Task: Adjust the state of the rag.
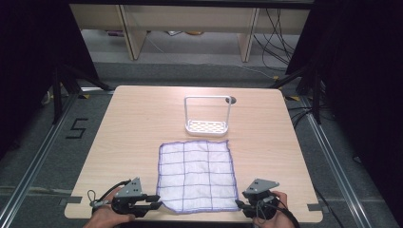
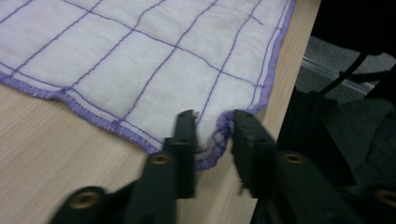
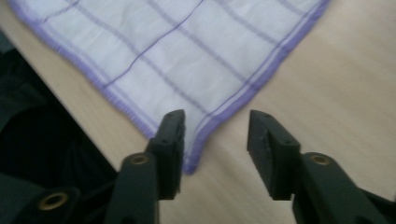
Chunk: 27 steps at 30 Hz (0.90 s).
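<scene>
A white cloth [image 1: 197, 176] with purple grid lines and purple hem lies flat on the surface [image 1: 133, 123]; both grippers' fingers [image 2: 186, 140] are released at its near corners.

Even overhead light, blurred close-ups.

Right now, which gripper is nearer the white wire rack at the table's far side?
Right, slightly. The right gripper is at the cloth's near right corner, the left gripper at its near left corner; the white wire rack stands right of centre.
</scene>
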Each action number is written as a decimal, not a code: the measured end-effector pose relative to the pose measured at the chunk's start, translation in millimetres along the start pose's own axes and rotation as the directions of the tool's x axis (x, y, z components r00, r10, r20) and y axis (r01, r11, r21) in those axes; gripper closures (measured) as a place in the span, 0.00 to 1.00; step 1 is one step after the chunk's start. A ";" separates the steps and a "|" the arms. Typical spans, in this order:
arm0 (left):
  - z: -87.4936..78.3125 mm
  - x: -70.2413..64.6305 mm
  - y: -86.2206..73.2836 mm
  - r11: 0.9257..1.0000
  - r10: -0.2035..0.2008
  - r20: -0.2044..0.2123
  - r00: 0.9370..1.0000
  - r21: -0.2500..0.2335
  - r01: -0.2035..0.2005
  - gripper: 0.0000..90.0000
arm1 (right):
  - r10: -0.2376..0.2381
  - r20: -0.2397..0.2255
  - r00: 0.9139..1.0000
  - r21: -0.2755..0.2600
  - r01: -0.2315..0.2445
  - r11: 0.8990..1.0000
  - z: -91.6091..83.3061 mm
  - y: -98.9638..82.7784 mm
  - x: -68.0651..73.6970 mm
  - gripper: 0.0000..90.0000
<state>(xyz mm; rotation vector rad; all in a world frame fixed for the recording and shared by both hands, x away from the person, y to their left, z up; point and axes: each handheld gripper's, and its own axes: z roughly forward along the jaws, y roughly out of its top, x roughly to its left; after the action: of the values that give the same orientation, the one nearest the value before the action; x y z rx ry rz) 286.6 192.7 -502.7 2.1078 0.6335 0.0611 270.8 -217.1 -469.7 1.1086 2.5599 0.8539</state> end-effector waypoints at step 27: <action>21.8 109.8 60.9 0.983 -0.183 -0.332 0.925 -0.078 0.167 0.32 | 0.158 0.067 0.985 -0.137 -0.148 0.980 55.1 91.7 -80.6 0.44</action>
<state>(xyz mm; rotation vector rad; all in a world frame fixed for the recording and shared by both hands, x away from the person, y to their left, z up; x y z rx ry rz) 413.1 198.8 -488.6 2.0001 1.0130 0.3416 403.7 -202.1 -461.8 1.2841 2.3428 0.9795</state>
